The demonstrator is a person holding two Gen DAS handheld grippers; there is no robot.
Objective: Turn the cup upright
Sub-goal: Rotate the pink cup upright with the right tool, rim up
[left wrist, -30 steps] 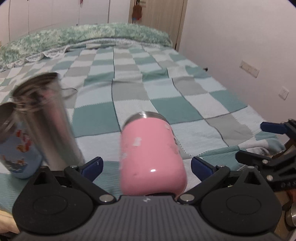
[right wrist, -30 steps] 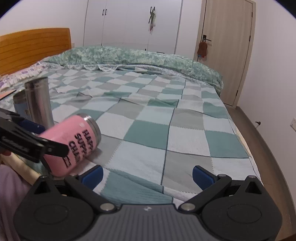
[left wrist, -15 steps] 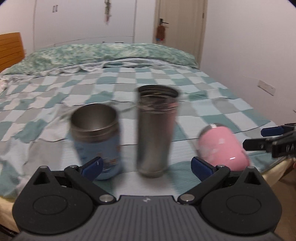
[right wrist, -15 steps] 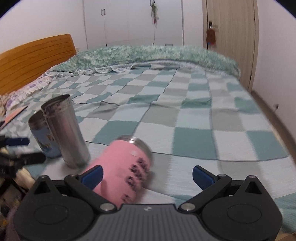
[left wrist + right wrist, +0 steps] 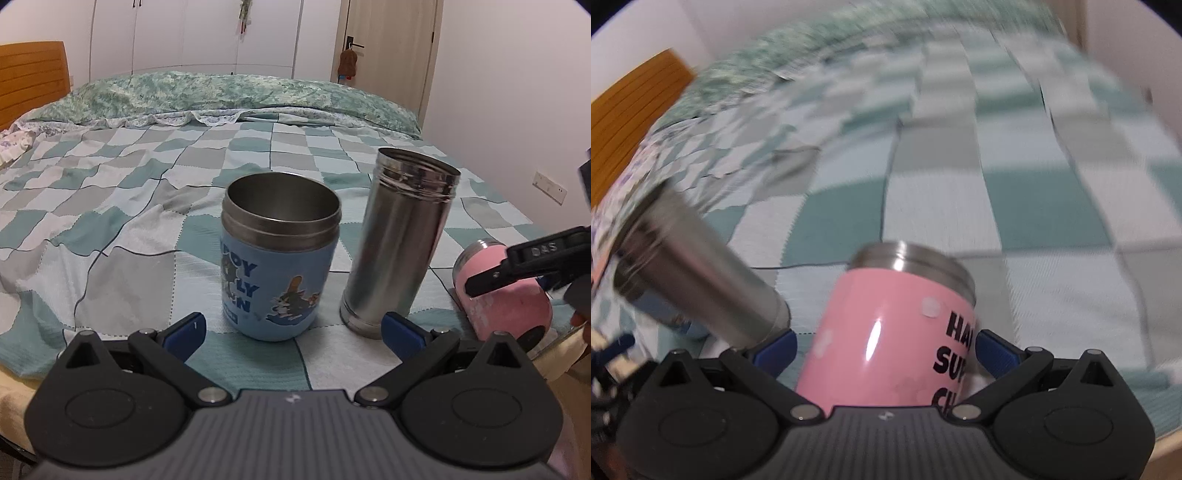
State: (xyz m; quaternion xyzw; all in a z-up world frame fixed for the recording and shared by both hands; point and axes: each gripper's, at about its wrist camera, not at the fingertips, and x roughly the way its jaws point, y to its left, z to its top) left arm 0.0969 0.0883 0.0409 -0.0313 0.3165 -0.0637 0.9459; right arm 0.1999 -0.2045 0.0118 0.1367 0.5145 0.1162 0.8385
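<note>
A: Pink cup [image 5: 894, 332] is lying on its side on the checked bedspread [image 5: 1052, 206], steel rim pointing toward the top of the frame, lower centre of the right wrist view. In the left wrist view the same pink cup [image 5: 506, 295] is sitting at the right edge, base facing the camera.

B: Right gripper [image 5: 884, 349]?

A: Its blue fingers [image 5: 775, 349] are spreading wide, one on each side of the cup body. Whether either pad is touching the cup, cannot tell; the view is motion-blurred.

B: Left gripper [image 5: 291, 330]?

A: Fingers [image 5: 184, 328] are spreading too, pinching nothing. It is facing the blue cartoon cup [image 5: 279, 258], standing upright with its mouth open, in mid-frame. Just to the right of that, the steel tumbler [image 5: 400, 240] is standing upright, leaning slightly in the fisheye.

B: Tumbler relative to the pink cup?

A: In the right wrist view the steel tumbler [image 5: 698, 273] is appearing at lower left, just beside the cup, apart from it.
</note>
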